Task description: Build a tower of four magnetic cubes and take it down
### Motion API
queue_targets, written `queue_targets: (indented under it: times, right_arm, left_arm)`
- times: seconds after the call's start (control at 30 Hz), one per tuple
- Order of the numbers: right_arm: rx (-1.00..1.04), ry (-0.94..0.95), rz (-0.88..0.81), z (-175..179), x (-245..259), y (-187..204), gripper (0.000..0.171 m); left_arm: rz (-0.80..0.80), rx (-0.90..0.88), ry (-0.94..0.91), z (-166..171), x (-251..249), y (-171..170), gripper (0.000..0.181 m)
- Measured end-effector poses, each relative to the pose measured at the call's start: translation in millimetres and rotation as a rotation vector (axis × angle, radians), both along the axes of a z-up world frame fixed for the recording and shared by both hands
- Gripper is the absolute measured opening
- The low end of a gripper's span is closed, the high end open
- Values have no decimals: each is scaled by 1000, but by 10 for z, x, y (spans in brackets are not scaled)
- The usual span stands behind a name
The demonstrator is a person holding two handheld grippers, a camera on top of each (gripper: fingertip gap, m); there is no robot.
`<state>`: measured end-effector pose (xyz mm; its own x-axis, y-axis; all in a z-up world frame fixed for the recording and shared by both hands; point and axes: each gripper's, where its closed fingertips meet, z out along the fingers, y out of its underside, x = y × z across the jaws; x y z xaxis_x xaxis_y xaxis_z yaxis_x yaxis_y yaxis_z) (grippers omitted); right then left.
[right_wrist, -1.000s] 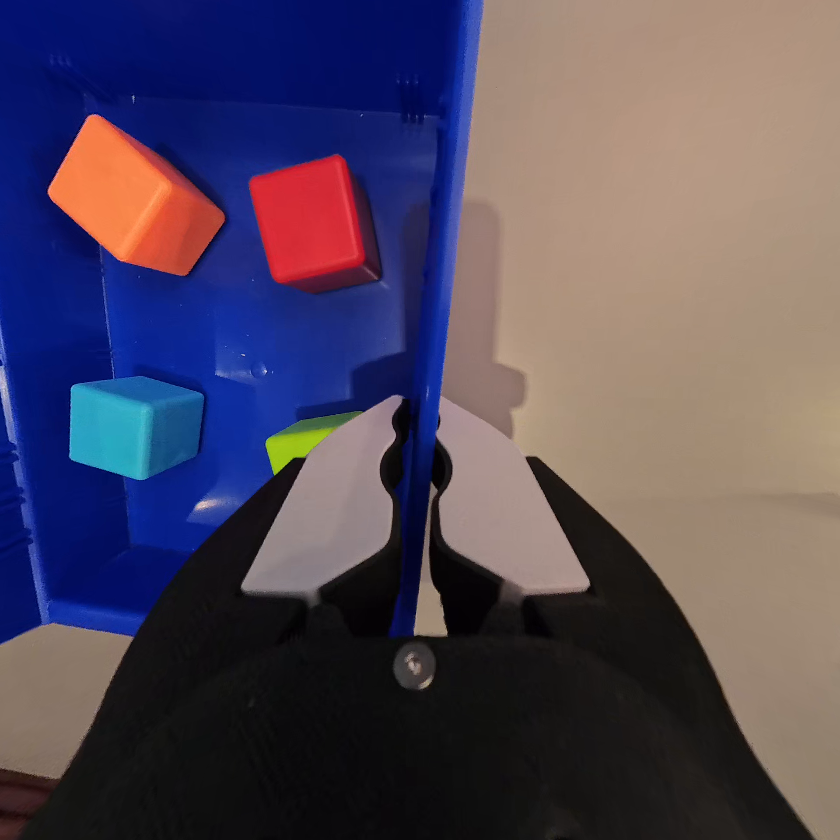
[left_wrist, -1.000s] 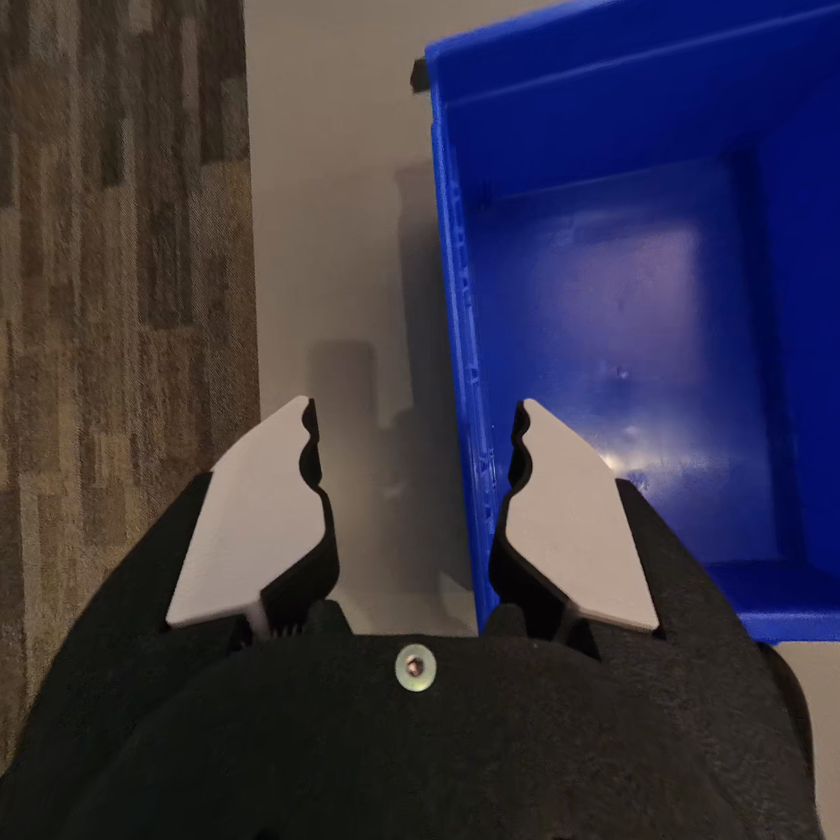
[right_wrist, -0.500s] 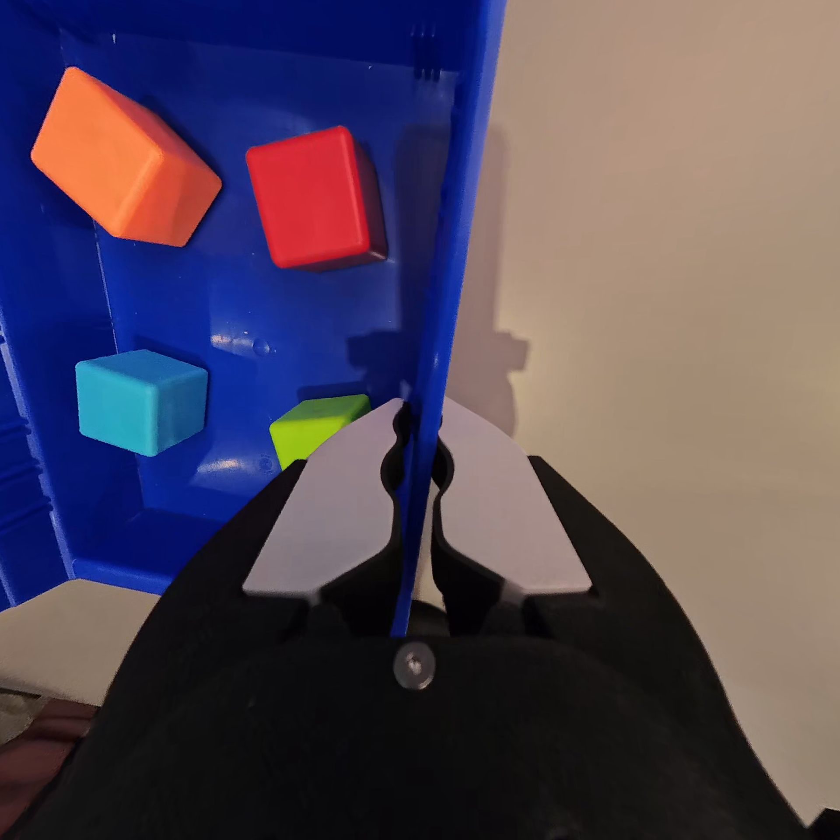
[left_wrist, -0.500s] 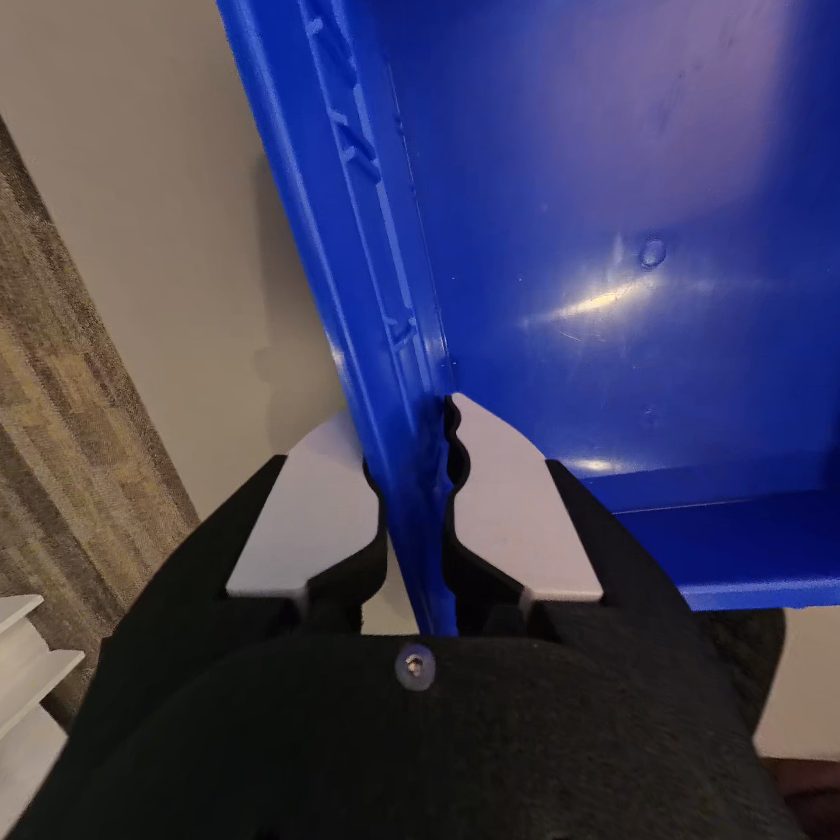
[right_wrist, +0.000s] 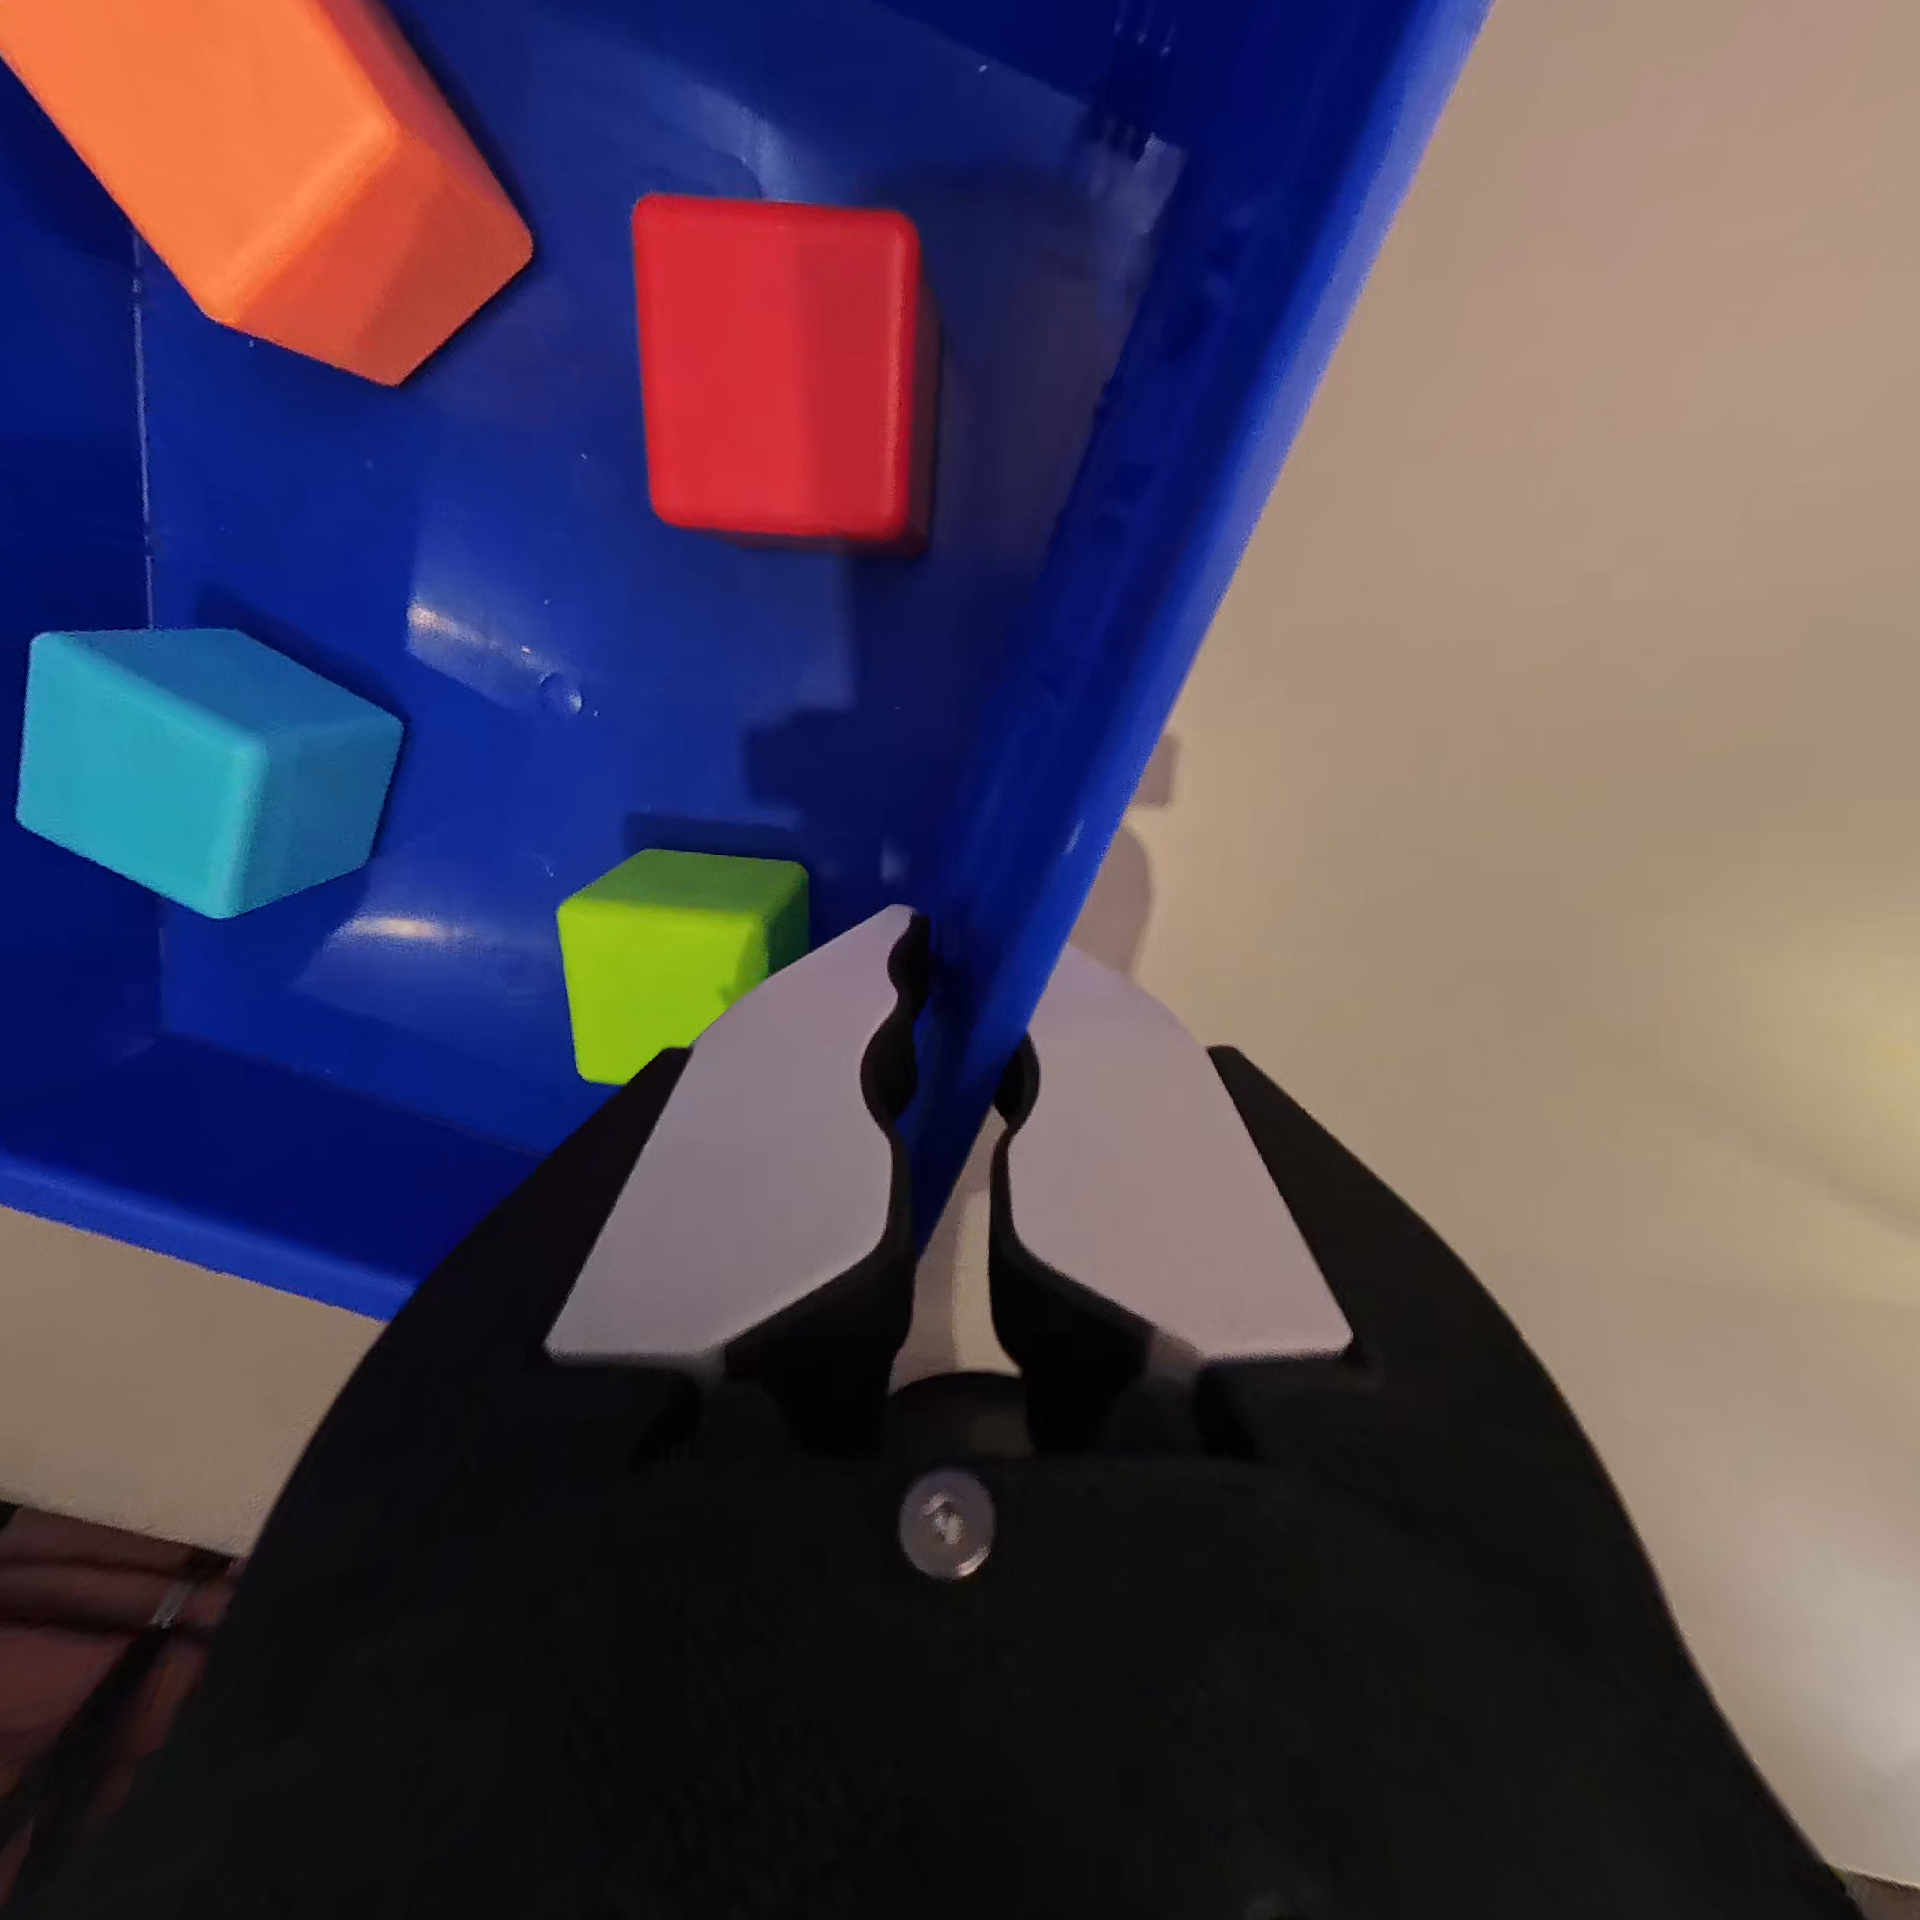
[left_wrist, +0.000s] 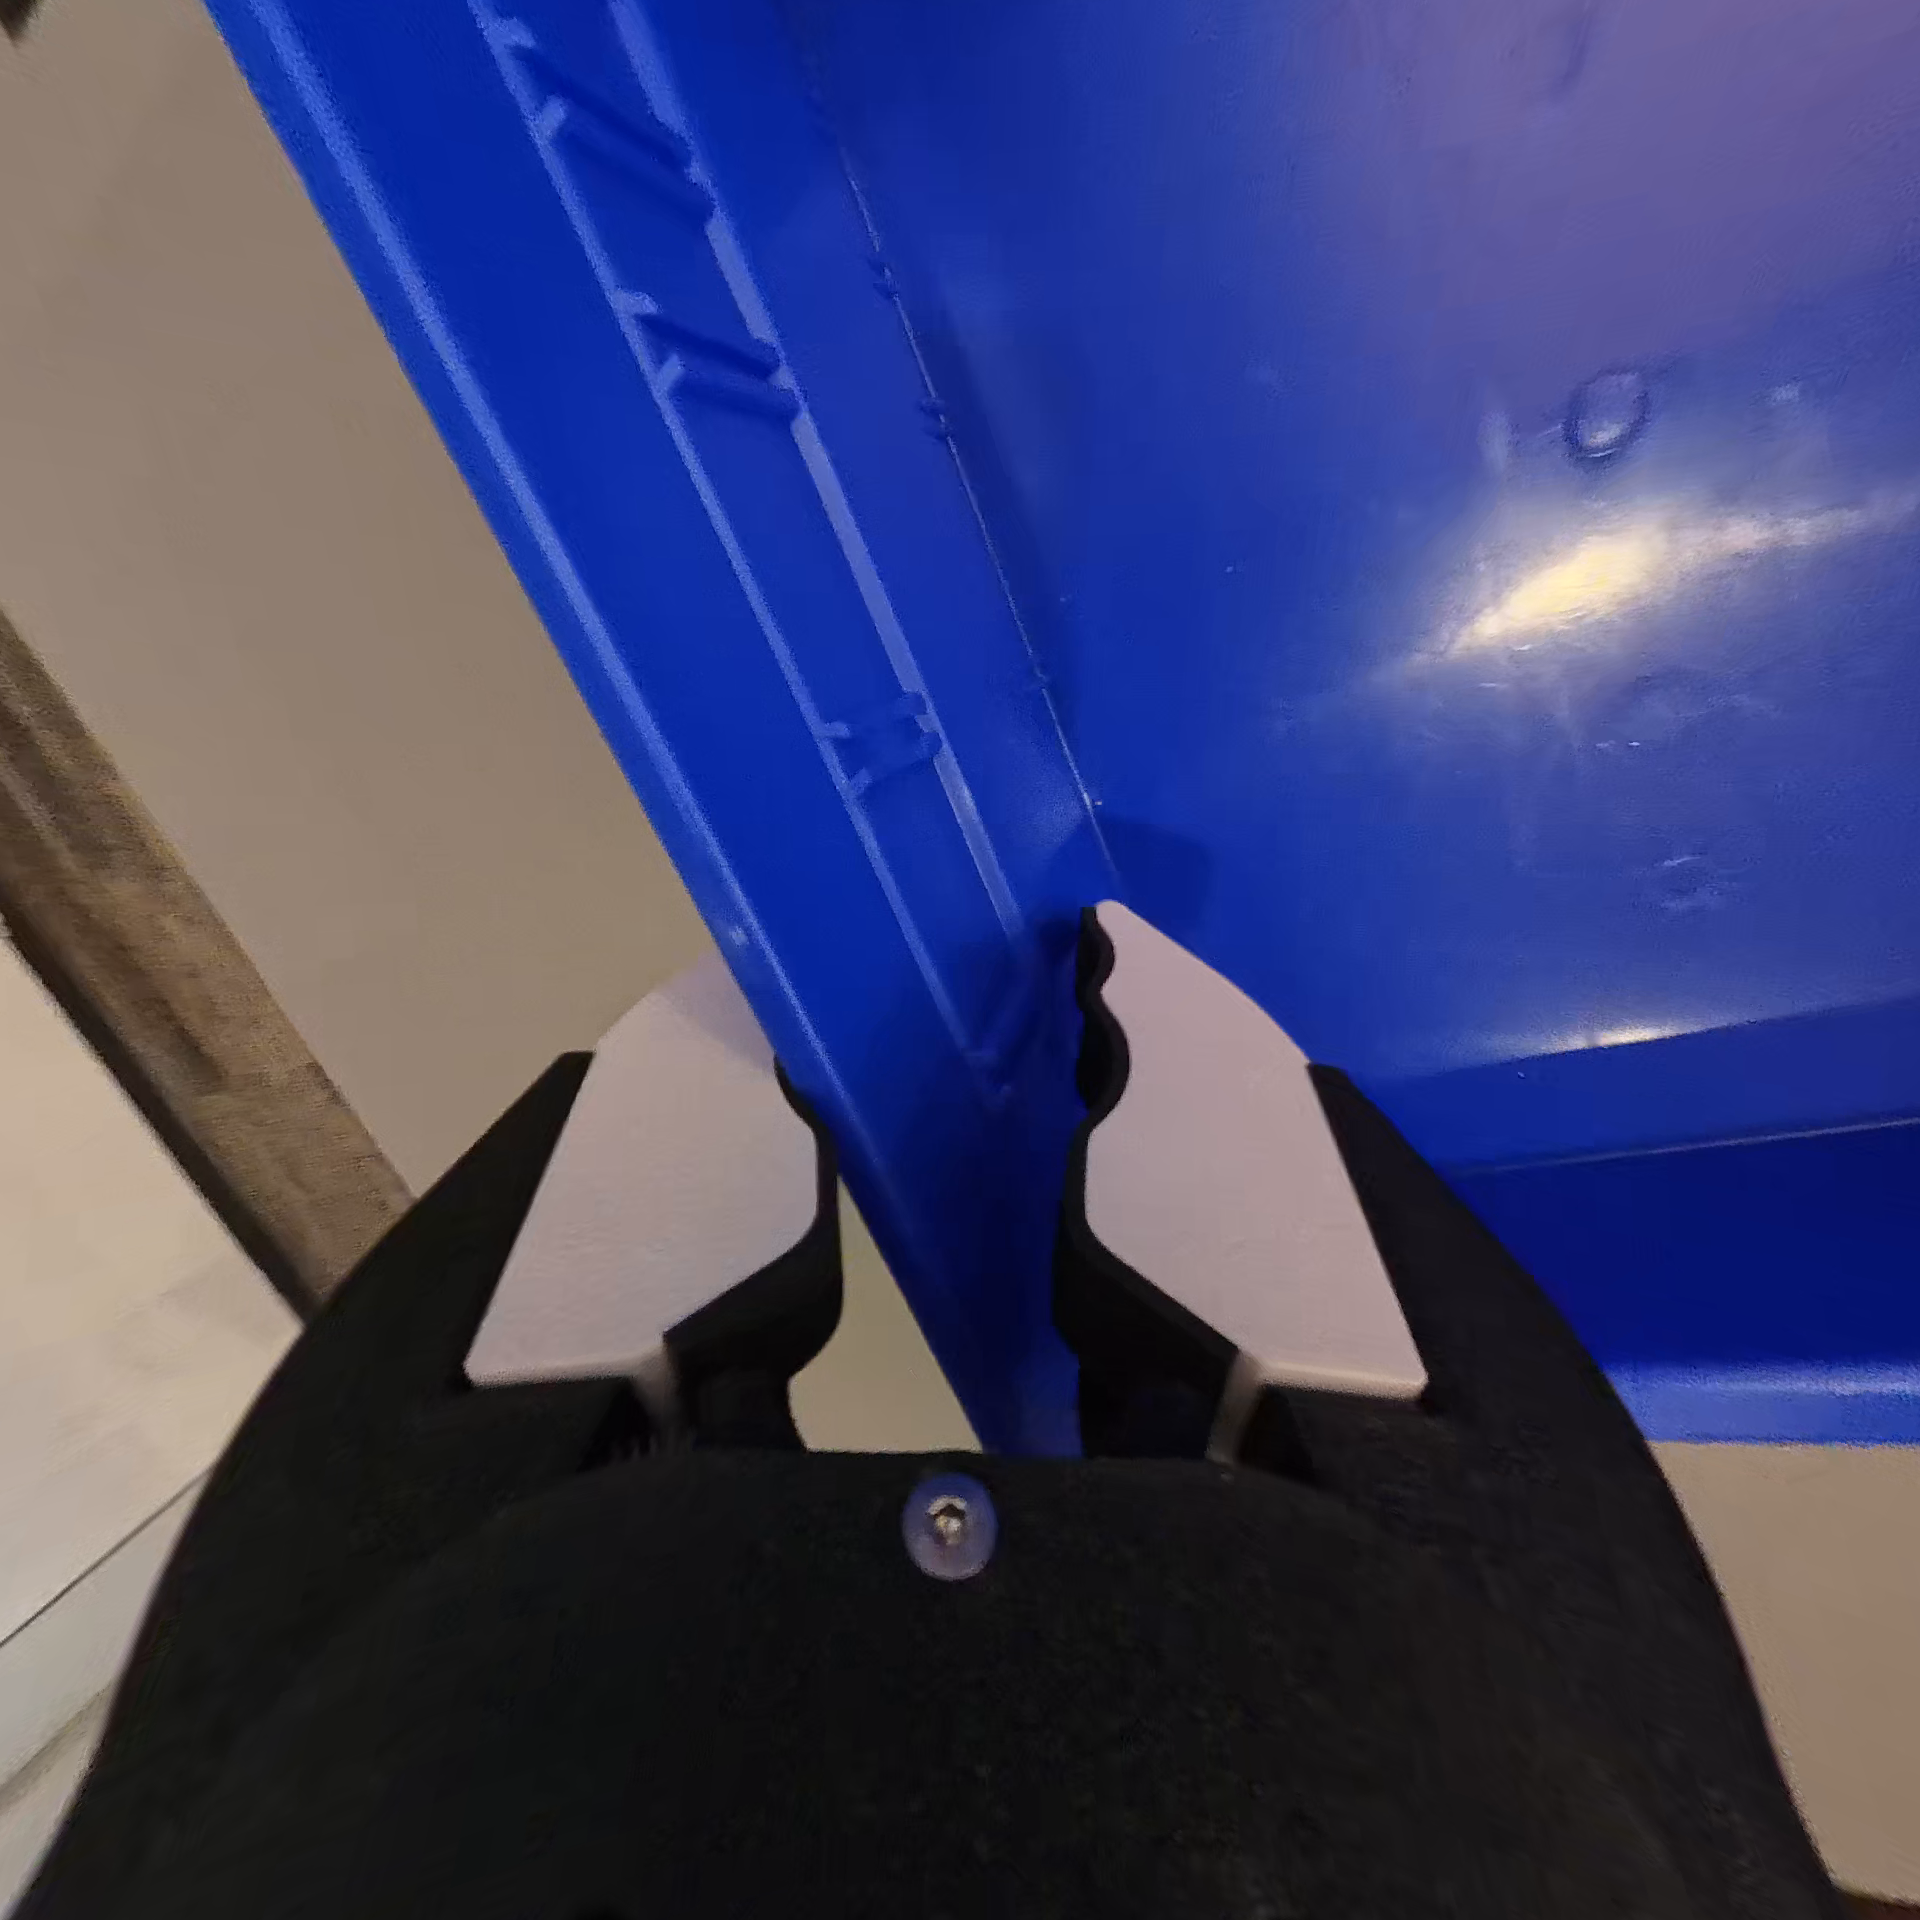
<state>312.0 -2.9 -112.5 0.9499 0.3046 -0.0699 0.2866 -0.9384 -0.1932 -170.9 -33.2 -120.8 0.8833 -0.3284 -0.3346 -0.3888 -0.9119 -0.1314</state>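
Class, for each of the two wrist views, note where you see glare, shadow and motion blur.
Left wrist view: a bright glare patch on the blue bin floor; the carpet strip at left is smeared by motion. Right wrist view: small highlights on the bin floor near the cyan cube, a gripper shadow on the beige table beside the bin wall, and soft blur on the orange cube.

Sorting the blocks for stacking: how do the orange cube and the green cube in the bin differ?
The orange cube lies at the far left, partly cut off by the frame; the green cube sits nearest the right gripper, partly hidden behind it. Orange is turned diagonally; green sits squarer. Both rest apart on the blue bin floor.
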Motion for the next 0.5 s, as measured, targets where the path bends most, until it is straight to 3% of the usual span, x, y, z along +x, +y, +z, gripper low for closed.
queue_targets:
  times: [0.4, 0.5]
  right_arm:
    - [2, -25, -6, -135, 33, 150, 15]
    - [5, -57, -25, -138, 62, 148, 16]
  left_arm:
    - [-139, 39, 150, -16, 550, 30, 66]
    - [-133, 57, 142, -13, 605, 48, 64]
